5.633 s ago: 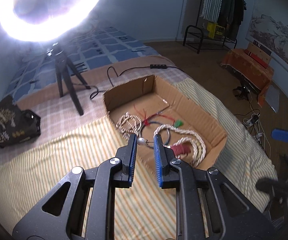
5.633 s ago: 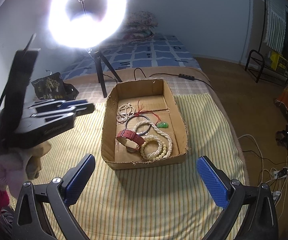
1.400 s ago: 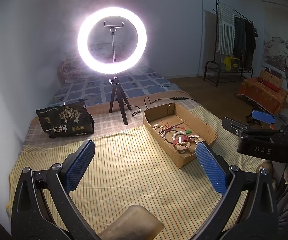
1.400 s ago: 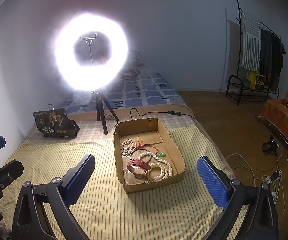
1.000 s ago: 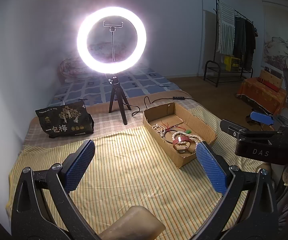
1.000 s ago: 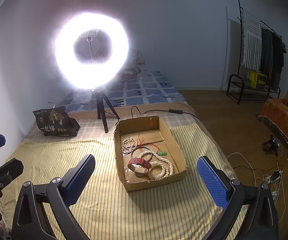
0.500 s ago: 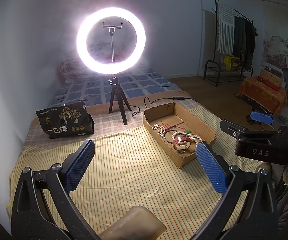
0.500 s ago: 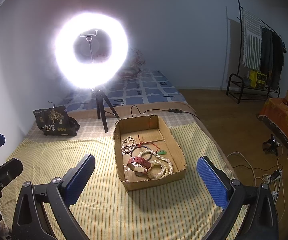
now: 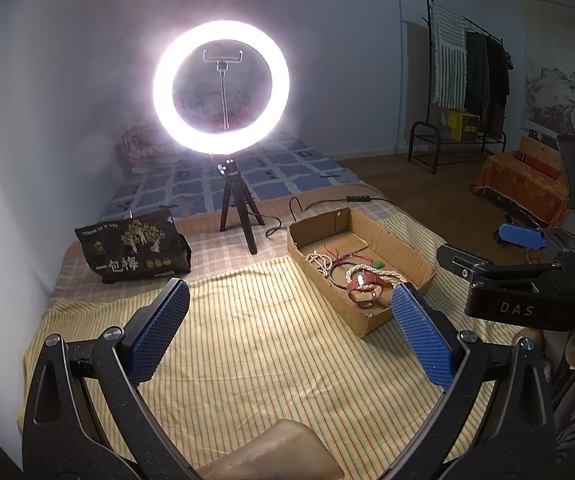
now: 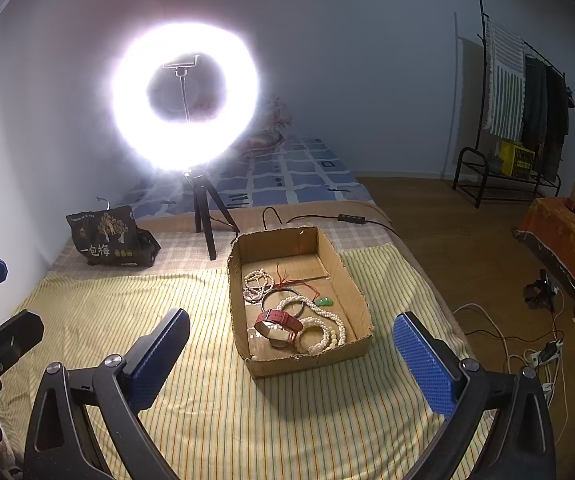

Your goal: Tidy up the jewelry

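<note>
Both grippers, left (image 9: 289, 334) and right (image 10: 291, 354), gape empty; the red watch (image 10: 278, 323) in the box (image 10: 361, 306) looks light, best pinched by its stiff strap

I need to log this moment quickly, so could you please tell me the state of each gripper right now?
Left gripper: open, holding nothing.
Right gripper: open, holding nothing; the jewelry lies in the cardboard box.

- A home bedroom — a bed (image 10: 207, 420) under a striped sheet.
- Beyond the bed, a clothes rack (image 10: 527, 92) with hanging garments — wood floor (image 10: 447, 232) beside it.
</note>
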The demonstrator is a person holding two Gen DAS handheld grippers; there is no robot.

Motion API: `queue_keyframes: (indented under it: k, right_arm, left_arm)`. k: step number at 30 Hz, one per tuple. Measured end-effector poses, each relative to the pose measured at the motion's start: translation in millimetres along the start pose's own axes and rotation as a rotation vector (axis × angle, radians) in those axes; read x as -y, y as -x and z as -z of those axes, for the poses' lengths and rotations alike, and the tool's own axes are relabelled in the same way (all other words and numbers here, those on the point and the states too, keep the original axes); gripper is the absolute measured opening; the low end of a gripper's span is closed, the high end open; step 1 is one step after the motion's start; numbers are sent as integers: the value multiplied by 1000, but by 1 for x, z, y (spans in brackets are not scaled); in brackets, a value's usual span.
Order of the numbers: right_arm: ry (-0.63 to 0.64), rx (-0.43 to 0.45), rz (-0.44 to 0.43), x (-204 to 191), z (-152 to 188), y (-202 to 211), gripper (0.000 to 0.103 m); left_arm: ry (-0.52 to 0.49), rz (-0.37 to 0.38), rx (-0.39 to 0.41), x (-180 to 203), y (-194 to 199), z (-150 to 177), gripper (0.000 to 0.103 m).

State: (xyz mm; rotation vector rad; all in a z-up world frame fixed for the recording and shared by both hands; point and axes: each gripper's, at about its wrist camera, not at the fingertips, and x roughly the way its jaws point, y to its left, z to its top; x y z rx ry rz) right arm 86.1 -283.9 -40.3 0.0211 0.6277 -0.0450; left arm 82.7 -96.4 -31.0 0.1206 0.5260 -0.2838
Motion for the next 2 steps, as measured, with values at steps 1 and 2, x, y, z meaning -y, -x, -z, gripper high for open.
queue_keyframes:
  k: [1, 2]
  right_arm:
    - [1, 0, 0, 0, 0, 0, 103]
    - [1, -1, 0, 0, 0, 0, 103]
  left_arm:
    - [-2, -5, 4, -1, 1, 0, 103]
    - [-2, -7, 5, -1, 1, -1, 103]
